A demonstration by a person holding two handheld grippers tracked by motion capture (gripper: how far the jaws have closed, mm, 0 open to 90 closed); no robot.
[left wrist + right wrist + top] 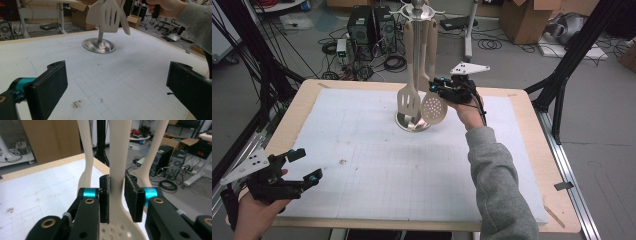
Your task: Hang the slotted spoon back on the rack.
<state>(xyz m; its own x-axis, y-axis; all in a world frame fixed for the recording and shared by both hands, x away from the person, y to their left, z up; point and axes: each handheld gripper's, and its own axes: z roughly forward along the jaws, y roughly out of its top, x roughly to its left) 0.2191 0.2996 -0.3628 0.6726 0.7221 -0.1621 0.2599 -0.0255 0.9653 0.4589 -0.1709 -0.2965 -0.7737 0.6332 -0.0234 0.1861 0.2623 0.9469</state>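
A metal stand (412, 121) at the middle back of the table carries hanging cream utensils, among them a slotted turner (408, 102) and a perforated skimmer (433, 109). My right gripper (435, 86) is at the skimmer's neck. In the right gripper view the skimmer handle (117, 157) runs up between the jaws of that gripper (117, 197), whose pads sit close on either side, a thin gap showing at the right pad. My left gripper (307, 165) rests at the front left of the table, open, with nothing between its jaws (116, 87). Ahead of it stand the base (98, 45) and turner (110, 16).
A white gridded foam mat (362, 165) covers the wooden table (532, 125); a small dark stain (343, 161) marks it near the left gripper. Black frame legs (562, 75) stand beside the table. Computers, cables and cardboard boxes (524, 20) lie on the floor behind.
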